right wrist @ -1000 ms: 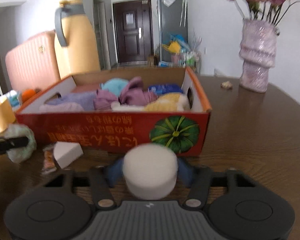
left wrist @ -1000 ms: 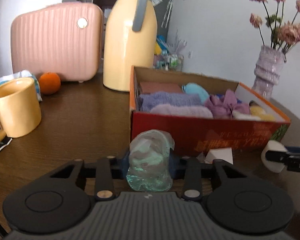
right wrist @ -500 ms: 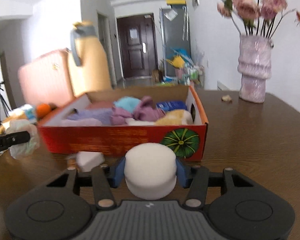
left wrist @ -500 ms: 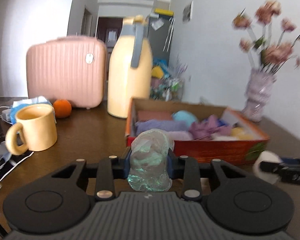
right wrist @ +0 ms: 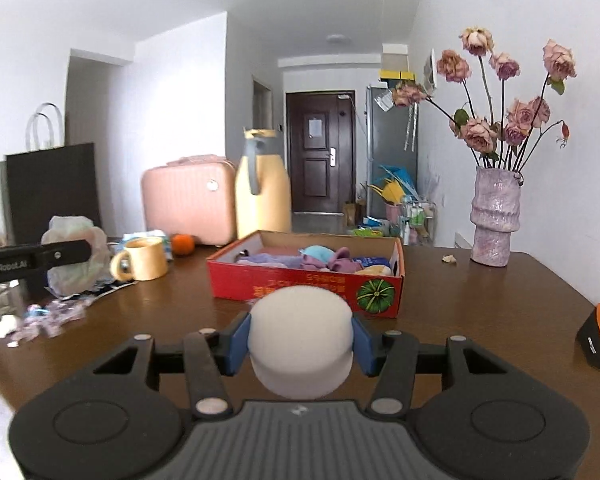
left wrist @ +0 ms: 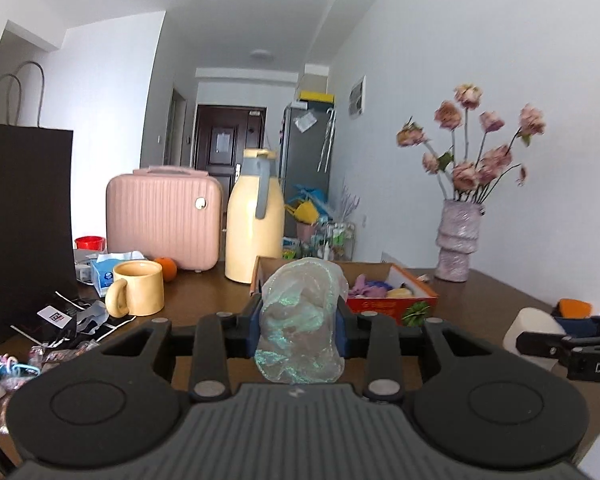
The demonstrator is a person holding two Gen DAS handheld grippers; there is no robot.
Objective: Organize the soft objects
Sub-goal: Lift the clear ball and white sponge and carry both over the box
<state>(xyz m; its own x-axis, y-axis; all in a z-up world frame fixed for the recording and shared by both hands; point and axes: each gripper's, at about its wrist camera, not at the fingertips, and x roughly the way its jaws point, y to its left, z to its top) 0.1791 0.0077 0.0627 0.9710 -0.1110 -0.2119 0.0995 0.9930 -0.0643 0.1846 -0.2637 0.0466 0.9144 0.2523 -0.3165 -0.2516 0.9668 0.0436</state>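
Partly, iridescent pouch (left wrist: 300,320) in left tongs (left wrist: 298,322) hides box (left wrist: 392,304).

Both views are fisheye, each looking forward along its own tongs, which fill the lower frame close to the lens. The left wrist view sits above the worktop (left wrist: 480,300), facing the red box (left wrist: 384,305) mid-frame and a hallway door behind. The right wrist view faces the same way, with that box (right wrist: 304,284) at centre. They share the box, pink case (left wrist: 164,220), yellow jug (left wrist: 254,220) and vase (left wrist: 458,240); each catches the other's tongs at its edge.
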